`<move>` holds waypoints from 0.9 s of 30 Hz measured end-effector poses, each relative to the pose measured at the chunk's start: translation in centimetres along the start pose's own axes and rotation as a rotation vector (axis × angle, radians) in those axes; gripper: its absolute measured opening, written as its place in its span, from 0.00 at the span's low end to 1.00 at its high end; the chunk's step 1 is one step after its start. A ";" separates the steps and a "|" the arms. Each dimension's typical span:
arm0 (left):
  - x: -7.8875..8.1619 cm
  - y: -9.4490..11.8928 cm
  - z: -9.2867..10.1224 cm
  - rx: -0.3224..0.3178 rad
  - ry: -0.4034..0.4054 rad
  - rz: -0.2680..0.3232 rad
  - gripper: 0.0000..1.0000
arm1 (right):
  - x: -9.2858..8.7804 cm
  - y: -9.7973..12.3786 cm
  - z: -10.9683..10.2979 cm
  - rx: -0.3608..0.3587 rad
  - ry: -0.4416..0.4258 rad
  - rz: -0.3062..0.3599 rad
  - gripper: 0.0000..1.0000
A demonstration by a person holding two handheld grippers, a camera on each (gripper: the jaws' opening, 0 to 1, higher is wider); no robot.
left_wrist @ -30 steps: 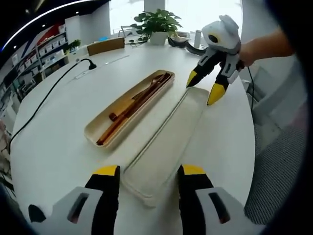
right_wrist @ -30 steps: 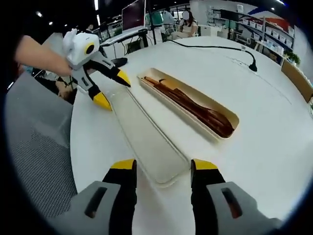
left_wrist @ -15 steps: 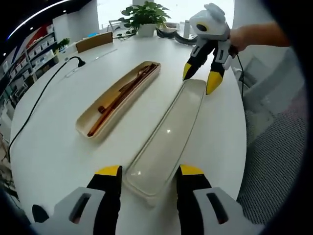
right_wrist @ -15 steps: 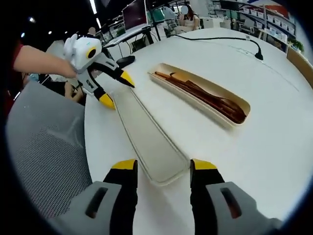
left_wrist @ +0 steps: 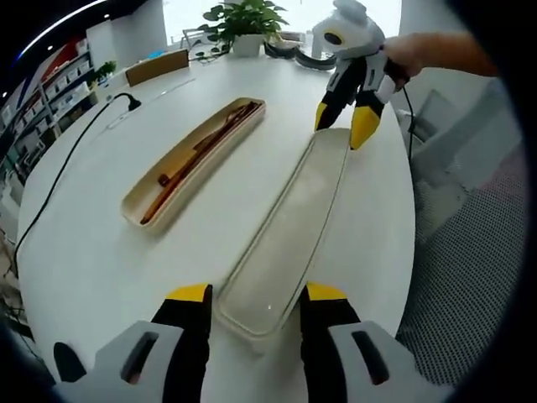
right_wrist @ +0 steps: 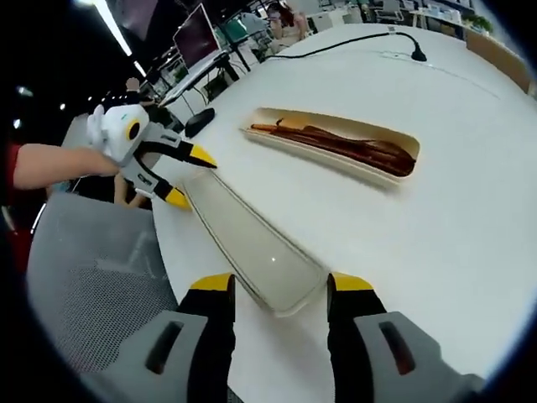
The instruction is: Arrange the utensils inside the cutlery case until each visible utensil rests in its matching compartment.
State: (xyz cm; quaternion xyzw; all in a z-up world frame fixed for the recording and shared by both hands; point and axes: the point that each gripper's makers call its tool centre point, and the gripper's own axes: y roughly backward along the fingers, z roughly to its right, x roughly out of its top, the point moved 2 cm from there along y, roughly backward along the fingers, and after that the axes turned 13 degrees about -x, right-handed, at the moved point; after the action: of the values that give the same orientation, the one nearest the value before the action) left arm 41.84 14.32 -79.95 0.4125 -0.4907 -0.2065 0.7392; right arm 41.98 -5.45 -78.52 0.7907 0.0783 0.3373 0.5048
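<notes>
We found the left gripper [left_wrist: 252, 295] with its yellow-tipped jaws spread, one to each side of the near end of the long, shallow, cream plastic lid [left_wrist: 289, 235], neither jaw visibly pressing on it. The right gripper [right_wrist: 273, 283] stood likewise spread at the opposite end of that lid, the lid's end lying between its tips. Each gripper also appeared at the far end of the other's view.

The lid lay flat on the table, empty, just beside the matching cream oblong cutlery case [left_wrist: 193, 159] and apart from it. In that case lay the dark brown wooden utensils [right_wrist: 352, 144], packed lengthwise. We could not tell whether the case had separate compartments, nor whether each utensil sat in its own.

In our judgement the utensils were already housed; what remained was to lift the lid by both ends and seat it on the case, if closure was required.

The round white table [right_wrist: 436, 227] carried a black cable with a plug [left_wrist: 126, 102] and a potted green plant [left_wrist: 245, 18] at its far edge. A grey mesh chair [right_wrist: 92, 277] stood alongside, with shelving and desks beyond.
</notes>
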 end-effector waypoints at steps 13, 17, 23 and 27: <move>-0.2 0.1 0.3 -0.056 -0.074 -0.067 0.39 | -0.5 -0.6 -0.5 -0.078 0.415 0.084 0.46; -0.3 0.1 0.3 -0.063 -0.084 -0.079 0.39 | -0.1 -0.7 -0.3 -0.122 0.500 0.128 0.45; -0.3 0.2 0.4 -0.076 -0.103 -0.091 0.37 | 0.9 -0.9 -0.3 -0.166 0.652 0.160 0.45; -0.3 0.0 0.3 -0.081 -0.110 -0.099 0.36 | 1.3 -0.8 -0.2 -0.176 0.598 0.165 0.44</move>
State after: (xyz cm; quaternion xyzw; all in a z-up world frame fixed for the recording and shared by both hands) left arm 41.41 14.42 -80.04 0.3942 -0.5008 -0.2849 0.7159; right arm 43.01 -4.27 -78.56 0.6135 0.1292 0.6001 0.4968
